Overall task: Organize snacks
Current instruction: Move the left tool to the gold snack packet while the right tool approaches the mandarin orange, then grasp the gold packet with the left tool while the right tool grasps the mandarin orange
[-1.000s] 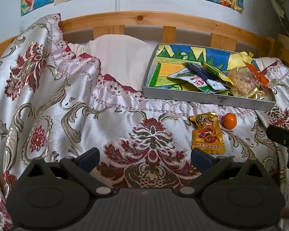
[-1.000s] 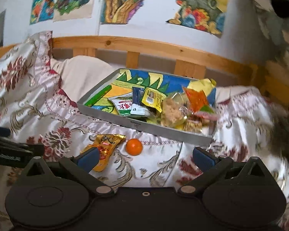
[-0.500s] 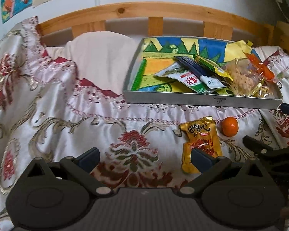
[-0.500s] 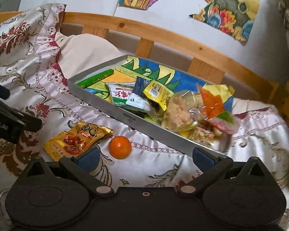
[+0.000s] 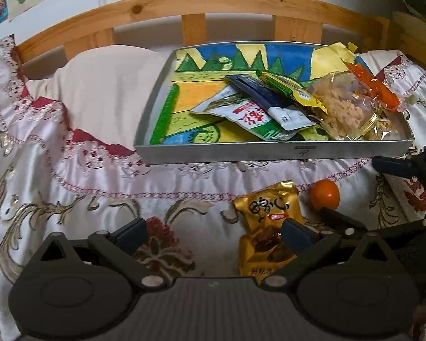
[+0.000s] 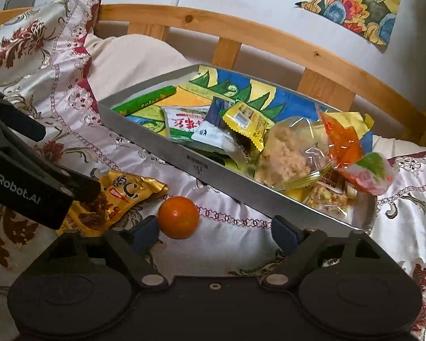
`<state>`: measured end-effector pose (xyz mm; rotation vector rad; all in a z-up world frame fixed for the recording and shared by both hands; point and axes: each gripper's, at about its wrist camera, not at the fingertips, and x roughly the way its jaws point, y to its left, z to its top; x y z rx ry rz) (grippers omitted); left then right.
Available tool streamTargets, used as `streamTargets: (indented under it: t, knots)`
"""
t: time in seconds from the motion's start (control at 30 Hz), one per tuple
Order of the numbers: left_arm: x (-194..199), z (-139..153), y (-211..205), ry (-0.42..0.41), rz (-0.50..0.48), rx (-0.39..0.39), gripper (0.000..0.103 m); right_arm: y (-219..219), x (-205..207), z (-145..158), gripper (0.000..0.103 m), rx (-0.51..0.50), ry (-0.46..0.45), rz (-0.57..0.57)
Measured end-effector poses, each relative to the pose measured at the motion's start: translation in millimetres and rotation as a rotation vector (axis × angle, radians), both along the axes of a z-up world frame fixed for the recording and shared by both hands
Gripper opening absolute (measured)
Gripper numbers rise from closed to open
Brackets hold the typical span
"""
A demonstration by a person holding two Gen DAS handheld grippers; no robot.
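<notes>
Now both my grippers have dropped close over the loose snacks: my right gripper (image 6: 213, 231) has just been narrowing, jaws apart and empty, the orange (image 6: 179, 217) just ahead of its left finger, while my left gripper (image 5: 214, 231) gapes over the gold packet (image 5: 269, 227). Beyond, on the brocade cloth (image 5: 71, 184), waits the half-filled grey tray (image 5: 269, 150), then the wooden rail (image 5: 213, 2).

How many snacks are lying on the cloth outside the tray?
2. The golden packet lies on the cloth in front of the tray, and the orange fruit lies just beside it. Others may be hidden under the tools.
</notes>
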<state>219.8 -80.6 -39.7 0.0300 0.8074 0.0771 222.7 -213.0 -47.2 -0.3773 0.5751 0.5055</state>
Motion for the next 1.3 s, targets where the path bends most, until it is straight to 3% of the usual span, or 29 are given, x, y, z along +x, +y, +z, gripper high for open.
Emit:
streamTargets:
  t: [0.1, 0.2, 0.4, 0.47, 0.73, 1.0, 1.13, 1.3]
  knots:
    - [5, -3, -2, 0.021, -0.004, -0.012, 0.102, 0, 3, -1, 0.082, 0.014, 0.004, 0.022]
    - [9, -6, -2, 0.040, -0.012, -0.022, 0.102, 2, 3, -3, 0.072, 0.016, 0.008, 0.051]
    - [10, -9, 0, 0.064, -0.025, -0.072, 0.102, 4, 8, -6, 0.049, 0.031, 0.053, 0.076]
    - [11, -9, 1, 0.071, -0.025, -0.111, 0.102, 5, 8, -6, 0.035, 0.032, 0.058, 0.077]
    - [17, -7, -2, 0.065, -0.098, -0.217, 0.100, -9, 15, 3, 0.035, -0.021, 0.064, 0.031]
    - [24, -16, -14, 0.100, -0.154, -0.132, 0.081, -15, 19, 6, 0.035, 0.010, 0.076, 0.006]
    - [24, -16, -11, 0.097, -0.165, -0.143, 0.060, -10, 14, 6, 0.035, 0.007, 0.068, 0.032]
    - [23, -12, -4, 0.102, -0.161, -0.177, 0.048, -6, 11, 8, 0.035, 0.015, 0.054, 0.046]
